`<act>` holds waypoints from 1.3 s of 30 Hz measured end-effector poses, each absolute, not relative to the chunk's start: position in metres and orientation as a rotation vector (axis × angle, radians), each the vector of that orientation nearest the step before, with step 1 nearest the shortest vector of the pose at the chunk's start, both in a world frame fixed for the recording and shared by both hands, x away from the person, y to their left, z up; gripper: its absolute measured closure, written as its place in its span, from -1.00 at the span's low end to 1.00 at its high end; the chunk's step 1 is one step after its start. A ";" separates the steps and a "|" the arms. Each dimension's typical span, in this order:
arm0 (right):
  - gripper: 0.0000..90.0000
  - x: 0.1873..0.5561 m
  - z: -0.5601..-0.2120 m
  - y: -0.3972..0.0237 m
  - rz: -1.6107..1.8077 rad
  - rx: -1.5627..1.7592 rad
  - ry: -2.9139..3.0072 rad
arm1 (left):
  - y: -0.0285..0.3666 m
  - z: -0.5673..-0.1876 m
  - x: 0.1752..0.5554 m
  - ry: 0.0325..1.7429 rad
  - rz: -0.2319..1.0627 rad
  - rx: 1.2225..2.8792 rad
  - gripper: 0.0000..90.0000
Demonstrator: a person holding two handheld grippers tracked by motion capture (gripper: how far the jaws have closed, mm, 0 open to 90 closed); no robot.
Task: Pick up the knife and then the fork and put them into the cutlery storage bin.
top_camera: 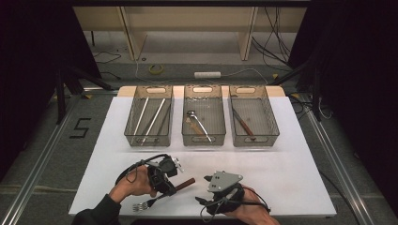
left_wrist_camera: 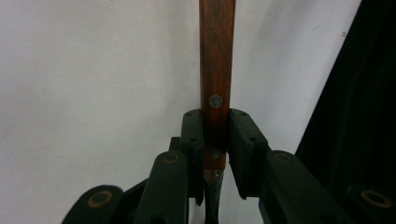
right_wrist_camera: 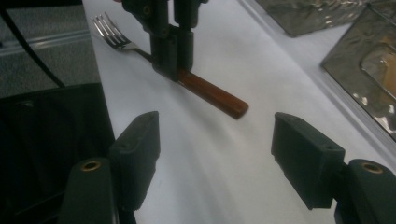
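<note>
Fork (top_camera: 159,194) sits at the near edge of the white tabletop (top_camera: 291,178), at about 7 o'clock from the tabletop's centre, clamped by the left gripper (top_camera: 170,186). In the left gripper view the two black jaws press on both flanks of the wooden handle (left_wrist_camera: 216,70), close to where wood meets metal, and two rivets show on the handle's face. In the high view the handle end points toward 2 o'clock and the tines (top_camera: 138,206) toward 8 o'clock, reaching the tabletop's near edge. Whether the fork rests on the surface or is lifted just clear of it cannot be told.

Right gripper (top_camera: 217,183) lies just beside the handle end, at 3 o'clock from it, apart from it. Its jaws stand wide with nothing between them; the right gripper view shows bare tabletop in the gap, with the fork and the left gripper farther off beyond it. A hand (top_camera: 136,183) grasps the left gripper; the other hand (top_camera: 251,212) grasps the right one at 6 o'clock.

Three wire trays stand in a row at 12 o'clock, well apart from the fork. Left tray (top_camera: 149,136) holds pale sticks, middle tray (top_camera: 204,136) a metal utensil, right tray (top_camera: 256,137) a wood-handled utensil.
</note>
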State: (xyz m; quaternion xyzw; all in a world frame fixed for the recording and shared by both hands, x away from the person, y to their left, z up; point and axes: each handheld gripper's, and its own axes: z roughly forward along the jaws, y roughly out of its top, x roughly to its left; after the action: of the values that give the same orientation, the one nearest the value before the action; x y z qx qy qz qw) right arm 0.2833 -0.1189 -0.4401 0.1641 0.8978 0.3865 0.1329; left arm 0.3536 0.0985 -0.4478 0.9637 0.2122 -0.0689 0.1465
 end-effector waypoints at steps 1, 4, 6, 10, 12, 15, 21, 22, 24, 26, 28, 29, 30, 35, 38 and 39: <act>-0.25 0.282 -0.441 -0.115 1.112 0.451 2.605 | 0.097 -0.448 0.353 0.617 -0.195 2.770 0.69; -0.25 0.279 -0.445 -0.107 1.045 0.371 2.596 | 0.093 -0.447 0.352 0.598 -0.204 2.779 0.69; -0.25 0.279 -0.449 -0.101 0.998 0.317 2.587 | 0.091 -0.447 0.351 0.581 -0.209 2.789 0.69; -0.24 0.275 -0.454 -0.087 0.913 0.201 2.560 | 0.088 -0.445 0.350 0.573 -0.225 2.792 0.69; -0.24 0.275 -0.456 -0.083 0.869 0.148 2.548 | 0.087 -0.445 0.349 0.570 -0.229 2.791 0.69; -0.22 0.274 -0.459 -0.077 0.828 0.097 2.538 | 0.085 -0.443 0.349 0.552 -0.232 2.793 0.69; -0.16 0.273 -0.469 -0.067 0.703 -0.033 2.493 | 0.083 -0.443 0.348 0.541 -0.240 2.797 0.69; -0.15 0.273 -0.471 -0.065 0.681 -0.041 2.479 | 0.082 -0.443 0.348 0.541 -0.248 2.791 0.69; -0.11 0.273 -0.474 -0.063 0.646 -0.073 2.459 | 0.082 -0.443 0.347 0.536 -0.251 2.791 0.69; -0.08 0.272 -0.476 -0.061 0.616 -0.103 2.437 | 0.081 -0.443 0.347 0.535 -0.249 2.789 0.69; -0.02 0.272 -0.477 -0.060 0.599 -0.138 2.421 | 0.081 -0.443 0.347 0.530 -0.250 2.791 0.69; 0.01 0.271 -0.477 -0.059 0.590 -0.136 2.419 | 0.081 -0.443 0.347 0.527 -0.251 2.791 0.69; 0.03 0.271 -0.477 -0.059 0.580 -0.156 2.410 | 0.081 -0.443 0.347 0.526 -0.252 2.792 0.69; 0.18 0.270 -0.480 -0.057 0.550 -0.213 2.374 | 0.080 -0.441 0.347 0.522 -0.257 2.791 0.69; 0.29 0.269 -0.481 -0.057 0.531 -0.239 2.349 | 0.080 -0.441 0.347 0.524 -0.259 2.788 0.69; 0.33 0.268 -0.481 -0.057 0.528 -0.244 2.341 | 0.080 -0.441 0.347 0.525 -0.263 2.786 0.69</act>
State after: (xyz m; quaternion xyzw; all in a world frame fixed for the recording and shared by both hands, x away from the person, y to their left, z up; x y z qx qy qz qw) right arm 0.2683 -0.0566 -0.4807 -0.0944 0.9067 0.2044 0.3567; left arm 0.3465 0.0796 -0.4408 0.9679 0.1825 -0.0913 0.1468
